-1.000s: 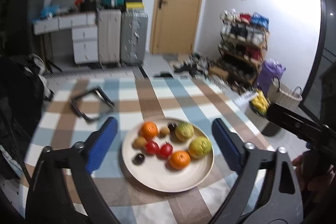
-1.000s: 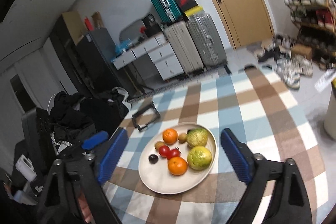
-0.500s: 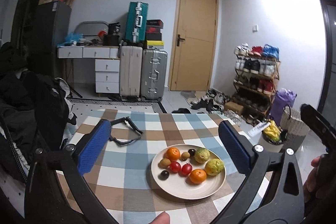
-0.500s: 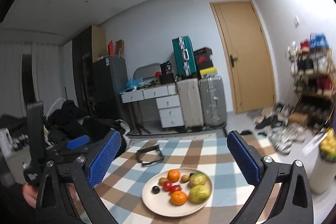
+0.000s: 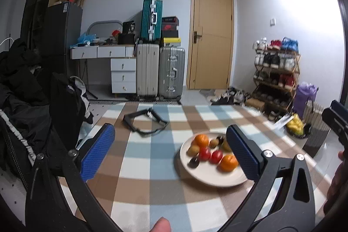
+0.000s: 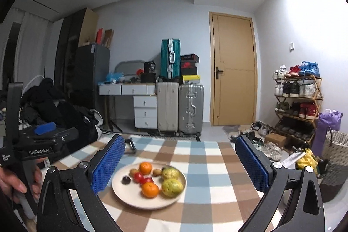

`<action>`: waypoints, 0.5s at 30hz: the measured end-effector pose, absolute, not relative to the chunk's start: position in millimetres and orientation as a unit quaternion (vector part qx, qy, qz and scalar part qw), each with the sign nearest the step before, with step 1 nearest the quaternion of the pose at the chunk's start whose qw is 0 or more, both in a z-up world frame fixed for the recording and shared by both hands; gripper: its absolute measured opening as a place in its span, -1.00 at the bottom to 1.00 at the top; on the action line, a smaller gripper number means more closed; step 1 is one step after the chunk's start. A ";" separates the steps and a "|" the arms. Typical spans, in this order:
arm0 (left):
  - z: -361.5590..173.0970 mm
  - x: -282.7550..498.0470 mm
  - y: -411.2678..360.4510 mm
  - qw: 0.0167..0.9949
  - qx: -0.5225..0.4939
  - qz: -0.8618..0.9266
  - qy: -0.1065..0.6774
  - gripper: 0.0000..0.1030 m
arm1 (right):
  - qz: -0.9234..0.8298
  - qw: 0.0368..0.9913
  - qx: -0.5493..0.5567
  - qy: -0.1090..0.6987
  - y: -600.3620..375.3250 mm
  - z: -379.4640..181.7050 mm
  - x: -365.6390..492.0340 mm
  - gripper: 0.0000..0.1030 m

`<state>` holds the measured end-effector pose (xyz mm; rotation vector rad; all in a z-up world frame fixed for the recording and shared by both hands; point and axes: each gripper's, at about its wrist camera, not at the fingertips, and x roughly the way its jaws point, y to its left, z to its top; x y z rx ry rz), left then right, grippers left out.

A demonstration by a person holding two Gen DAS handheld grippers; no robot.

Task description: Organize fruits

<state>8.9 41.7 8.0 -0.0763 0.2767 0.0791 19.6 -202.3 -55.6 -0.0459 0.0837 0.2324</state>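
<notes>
Blue ribbed pads line the fingers (image 5: 97,153) of the left gripper (image 5: 171,153), which stand spread wide with nothing between them, held above the surface (image 5: 152,166) and its checked cloth of blue, brown and white. The right gripper (image 6: 187,163) has its fingers (image 6: 107,163) spread just as wide and also holds nothing.

Seen from the right wrist, a pale round plate (image 6: 130,197) lies on the cloth between and beyond the two fingers, nearer the left one. On it sit two oranges, one at the back (image 6: 145,167) and one at the front (image 6: 150,190), two red tomatoes (image 6: 142,178) touching each other in the middle, a dark plum (image 6: 125,179) to their left, two small brown kiwis (image 6: 156,172) near the back orange, and two yellow-green fruits (image 6: 171,187) on the right side. From the left wrist the same plate (image 5: 208,177) is blurred and partly hidden behind the right finger.

A black folded frame (image 5: 144,121) lies further back on the cloth. Beyond the surface stand suitcases (image 6: 179,110), a white drawer unit (image 6: 144,110), a wooden door (image 6: 233,69) and a shoe rack (image 6: 298,101).
</notes>
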 end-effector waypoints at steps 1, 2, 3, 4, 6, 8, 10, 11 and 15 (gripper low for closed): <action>2.2 8.8 41.9 0.988 -0.038 0.037 0.142 0.98 | 0.112 0.992 -0.024 0.048 -202.6 -60.4 20.7 1.00; -2.9 11.7 41.3 0.988 -0.039 0.036 0.143 0.98 | 0.109 0.992 -0.023 0.053 -203.4 -65.5 21.7 1.00; -7.8 14.0 40.5 0.988 -0.037 0.038 0.145 0.98 | 0.108 0.992 -0.021 0.057 -204.8 -70.1 22.7 1.00; -14.6 15.1 39.9 0.988 -0.036 0.039 0.145 0.98 | 0.107 0.992 -0.018 0.060 -205.1 -74.6 23.6 1.00; -23.1 17.6 39.9 0.988 -0.038 0.040 0.146 0.98 | 0.103 0.992 -0.014 0.065 -206.1 -83.6 26.4 1.00; -30.6 21.8 40.3 0.988 -0.039 0.041 0.146 0.98 | 0.093 0.993 -0.018 0.072 -205.2 -93.5 30.7 1.00; -33.0 21.8 40.0 0.988 -0.035 0.044 0.142 0.98 | 0.089 0.993 -0.018 0.079 -205.3 -101.7 34.7 1.00; -33.9 22.1 39.1 0.989 -0.032 0.044 0.139 0.98 | 0.087 0.993 -0.015 0.081 -205.7 -105.3 37.3 1.00; -48.7 27.9 31.9 0.990 -0.008 0.042 0.135 0.98 | 0.086 0.992 0.000 0.094 -210.4 -116.2 50.6 1.00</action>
